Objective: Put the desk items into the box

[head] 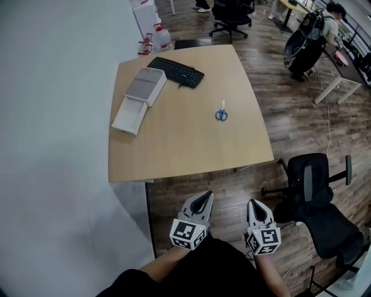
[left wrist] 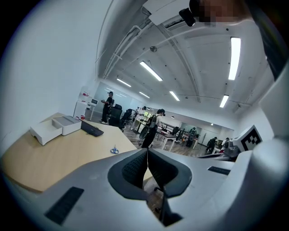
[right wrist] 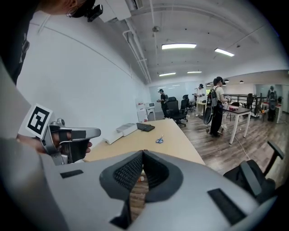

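On the wooden desk (head: 185, 139) lie blue-handled scissors (head: 221, 113), a black keyboard (head: 176, 71) and a white box (head: 147, 85) with its lid (head: 130, 115) beside it. Both grippers hang over the floor in front of the desk's near edge, well short of every item. The left gripper (head: 204, 196) has its jaws pressed together with nothing between them. The right gripper (head: 253, 203) is likewise shut and empty. The left gripper view looks across the desk at the scissors (left wrist: 114, 150), the keyboard (left wrist: 92, 129) and the box (left wrist: 66, 125). The right gripper view shows the scissors (right wrist: 159, 140) and the box (right wrist: 127, 129) too.
A black office chair (head: 316, 200) stands on the wood floor right of the grippers. A white wall (head: 52, 145) runs along the desk's left side. Another chair (head: 232, 14), a white table (head: 339, 81) and a person with a bag (head: 310, 37) are farther back.
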A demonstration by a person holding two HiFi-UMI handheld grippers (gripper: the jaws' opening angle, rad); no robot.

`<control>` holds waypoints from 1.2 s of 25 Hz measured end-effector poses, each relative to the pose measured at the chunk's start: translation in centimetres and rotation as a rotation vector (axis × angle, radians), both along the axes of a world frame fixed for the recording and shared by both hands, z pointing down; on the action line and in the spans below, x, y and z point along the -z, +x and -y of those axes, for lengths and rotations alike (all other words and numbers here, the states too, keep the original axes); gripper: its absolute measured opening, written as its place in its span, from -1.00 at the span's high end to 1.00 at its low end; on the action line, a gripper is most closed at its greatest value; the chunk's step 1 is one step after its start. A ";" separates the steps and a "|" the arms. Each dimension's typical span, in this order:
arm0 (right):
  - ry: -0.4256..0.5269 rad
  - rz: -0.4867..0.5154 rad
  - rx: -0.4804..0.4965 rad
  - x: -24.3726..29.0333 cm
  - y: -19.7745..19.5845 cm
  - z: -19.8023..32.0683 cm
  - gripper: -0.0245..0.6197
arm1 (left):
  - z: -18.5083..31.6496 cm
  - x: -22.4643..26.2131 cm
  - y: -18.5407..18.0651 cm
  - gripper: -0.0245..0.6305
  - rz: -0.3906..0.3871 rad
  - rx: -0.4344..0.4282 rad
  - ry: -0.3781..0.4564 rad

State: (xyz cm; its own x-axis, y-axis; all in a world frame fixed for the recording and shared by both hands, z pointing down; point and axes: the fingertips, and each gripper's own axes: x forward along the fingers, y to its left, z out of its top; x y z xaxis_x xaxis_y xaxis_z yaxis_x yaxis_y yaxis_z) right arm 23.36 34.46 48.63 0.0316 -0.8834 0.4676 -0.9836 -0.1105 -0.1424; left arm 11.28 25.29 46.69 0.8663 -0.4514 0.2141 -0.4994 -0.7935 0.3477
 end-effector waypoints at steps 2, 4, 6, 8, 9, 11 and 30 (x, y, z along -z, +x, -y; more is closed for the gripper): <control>-0.008 -0.002 0.002 0.2 0.0 2.5 0.74 | 2.4 0.0 0.0 0.88 -0.008 -0.004 -0.007; -0.006 -0.011 -0.003 0.6 0.3 4.5 0.74 | 4.4 -0.1 0.0 0.88 -0.015 -0.016 -0.013; 0.006 -0.001 -0.022 0.9 0.6 6.2 0.74 | 6.2 -0.2 -0.2 0.88 -0.021 -0.017 -0.002; 0.012 0.019 -0.037 0.9 0.6 7.4 0.74 | 8.0 0.0 -0.6 0.88 -0.028 0.007 0.021; 0.009 0.019 -0.034 0.8 0.6 7.9 0.74 | 8.8 0.1 -0.9 0.88 -0.033 0.022 0.028; -0.009 -0.001 -0.014 0.4 0.4 8.7 0.74 | 9.9 0.4 -1.2 0.88 -0.046 0.047 0.033; -0.040 0.002 0.078 -4.3 6.4 24.1 0.74 | 21.2 0.1 0.7 0.88 -0.016 0.186 0.077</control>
